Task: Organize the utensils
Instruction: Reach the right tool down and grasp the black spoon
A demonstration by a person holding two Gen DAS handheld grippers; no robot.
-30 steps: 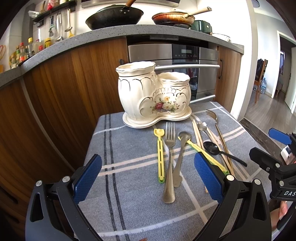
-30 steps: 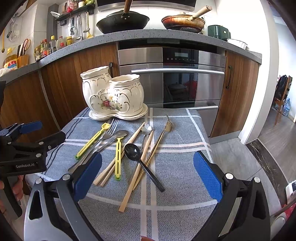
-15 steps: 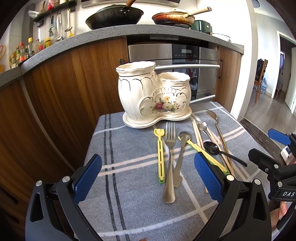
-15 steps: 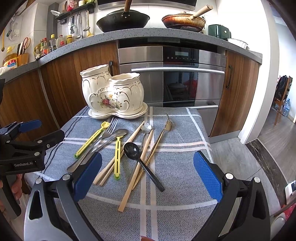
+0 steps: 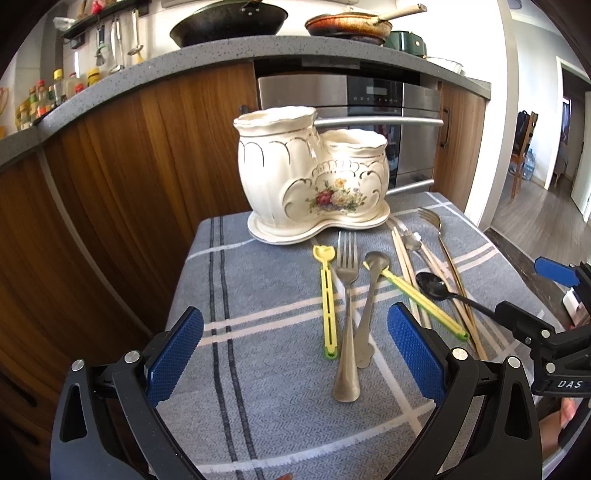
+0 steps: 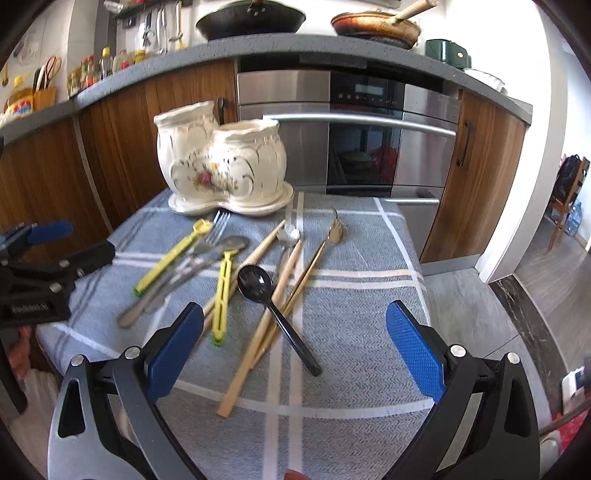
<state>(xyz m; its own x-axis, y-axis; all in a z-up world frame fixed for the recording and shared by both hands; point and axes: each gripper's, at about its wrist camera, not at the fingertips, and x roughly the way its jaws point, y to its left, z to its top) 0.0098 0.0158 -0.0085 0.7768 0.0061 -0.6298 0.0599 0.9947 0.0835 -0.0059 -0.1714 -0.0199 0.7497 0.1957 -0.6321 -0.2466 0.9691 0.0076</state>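
A cream two-pot ceramic utensil holder (image 5: 314,177) stands at the back of a grey checked cloth (image 5: 266,369); it also shows in the right wrist view (image 6: 221,166). Loose utensils lie in front of it: a steel fork (image 5: 346,314), a steel spoon (image 5: 371,295), two yellow clips (image 5: 327,302), a black spoon (image 6: 273,306), wooden chopsticks (image 6: 258,332) and a gold fork (image 6: 314,266). My left gripper (image 5: 295,358) is open and empty above the cloth's near left part. My right gripper (image 6: 295,354) is open and empty, close above the black spoon and chopsticks.
Wooden cabinets (image 5: 110,184) and a steel oven (image 6: 369,147) stand right behind the small table. A worktop above carries a wok (image 5: 229,22) and a pan (image 6: 373,24). The floor drops away at the table's right edge (image 6: 417,258).
My right gripper has moved forward and down toward the utensils, so they look larger and slightly blurred. My left gripper has hardly moved.
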